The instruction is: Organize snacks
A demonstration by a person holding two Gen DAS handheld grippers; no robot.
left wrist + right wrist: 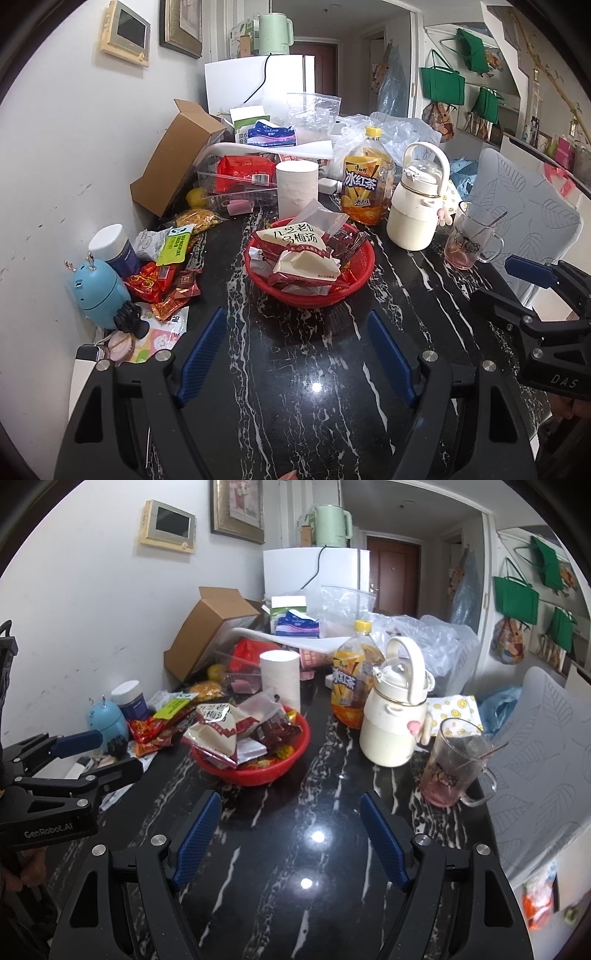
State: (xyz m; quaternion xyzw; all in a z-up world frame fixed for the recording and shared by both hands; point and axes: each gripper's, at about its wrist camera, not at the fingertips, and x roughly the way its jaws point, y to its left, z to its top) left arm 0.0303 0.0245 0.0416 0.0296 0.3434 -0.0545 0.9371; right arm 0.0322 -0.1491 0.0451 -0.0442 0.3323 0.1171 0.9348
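The left gripper point(295, 354) and the right gripper point(291, 834) hang low over the shiny black table point(295, 406). Both have their jaws apart, with nothing between them. The table just ahead of them is bare.

Past that bare patch sits the red basket point(310, 284), piled with snack packets point(303, 254). More loose snacks point(162, 280) lie at the left, near the wall. A tea bottle point(365, 184), a white jug point(417, 210) and a glass mug point(469, 236) stand to the right of the basket. The mug is close to the table's right edge.
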